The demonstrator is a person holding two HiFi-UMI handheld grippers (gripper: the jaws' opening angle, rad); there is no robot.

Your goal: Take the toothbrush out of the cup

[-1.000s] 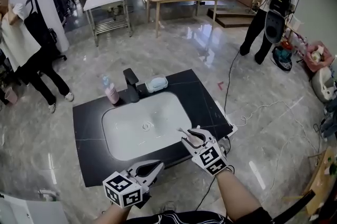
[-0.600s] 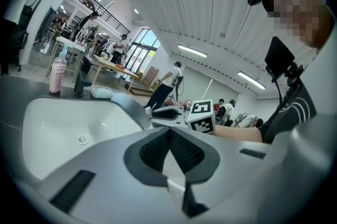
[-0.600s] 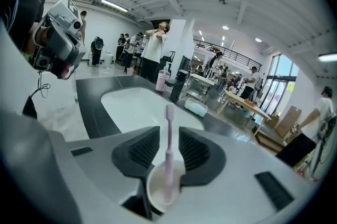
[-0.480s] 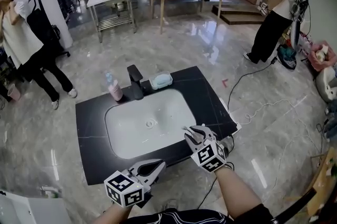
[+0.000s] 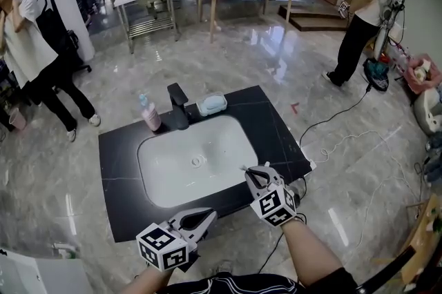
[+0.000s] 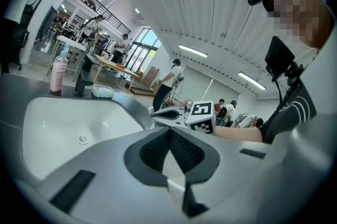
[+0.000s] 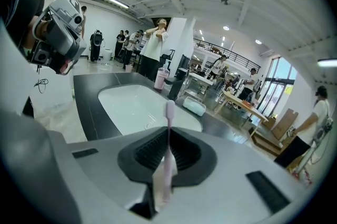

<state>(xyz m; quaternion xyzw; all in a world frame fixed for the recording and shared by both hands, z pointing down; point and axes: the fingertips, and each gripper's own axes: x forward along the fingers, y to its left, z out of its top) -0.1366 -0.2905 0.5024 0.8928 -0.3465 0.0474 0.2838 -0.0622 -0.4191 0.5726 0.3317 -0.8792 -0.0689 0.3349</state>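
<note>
A pale pink toothbrush (image 7: 169,125) stands upright between the dark pads of my right gripper (image 7: 168,136), bristle end up. The jaws are closing and the pads press on its handle. In the head view the right gripper (image 5: 257,179) hovers over the front right rim of the white sink (image 5: 197,161), and the toothbrush (image 5: 244,169) tip pokes out toward the basin. I cannot make out a cup. My left gripper (image 5: 207,215) rests at the counter's front edge; seen in its own view, the left gripper (image 6: 169,131) is shut on nothing.
The sink sits in a black countertop (image 5: 117,148). At its back stand a pink bottle (image 5: 149,114), a black faucet (image 5: 177,106) and a small tray (image 5: 212,104). A cable (image 5: 324,123) trails on the floor at right. People stand farther off.
The right gripper's jaws have closed from wide apart onto the toothbrush handle. Both hands stay almost where they were; the left gripper looks the same.
</note>
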